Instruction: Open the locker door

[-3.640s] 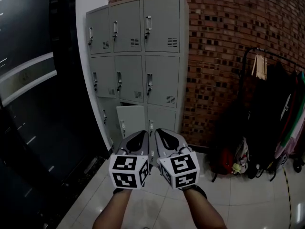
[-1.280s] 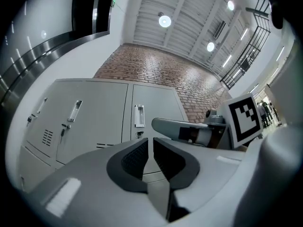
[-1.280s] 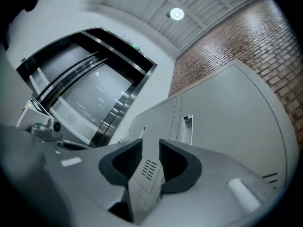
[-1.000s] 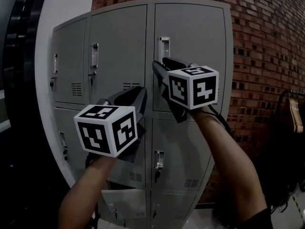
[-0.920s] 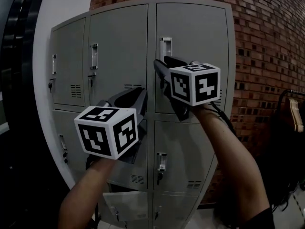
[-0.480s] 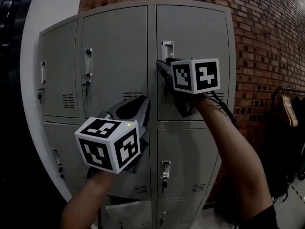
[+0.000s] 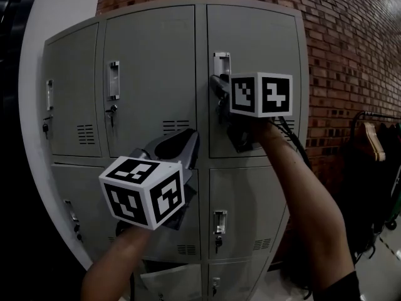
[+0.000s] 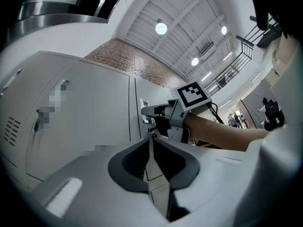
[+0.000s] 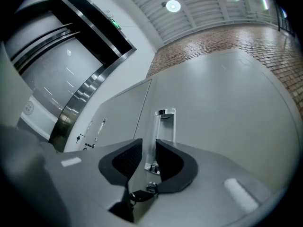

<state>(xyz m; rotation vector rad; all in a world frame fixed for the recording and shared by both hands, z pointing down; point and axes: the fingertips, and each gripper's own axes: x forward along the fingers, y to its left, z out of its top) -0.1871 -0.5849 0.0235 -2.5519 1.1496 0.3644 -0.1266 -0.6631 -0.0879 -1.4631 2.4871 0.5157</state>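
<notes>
**A:** What has the right gripper [image 9: 148, 143] got?

**B:** Nothing gripped yet. Its jaws stand partly apart, one on each side of the upright handle [image 9: 162, 119]. They have just been closing in, but a thin gap shows beside the left jaw.

**A:** And the door?

**B:** The locker door [image 7: 257, 42] is the top right one, directly ahead of that gripper. It sits flush with its neighbours, so it is shut. A lock with a key [image 9: 142, 193] in it sits just under the handle, below the jaws.

**A:** The other hand?

**B:** The left gripper [image 8: 150, 136] has its jaws pressed together with nothing between them. It is lower and to the left, near the cabinet front by the middle door [image 7: 147, 74]. I can't tell if it touches. The brick wall [image 7: 338, 55] runs off to the right.
</notes>
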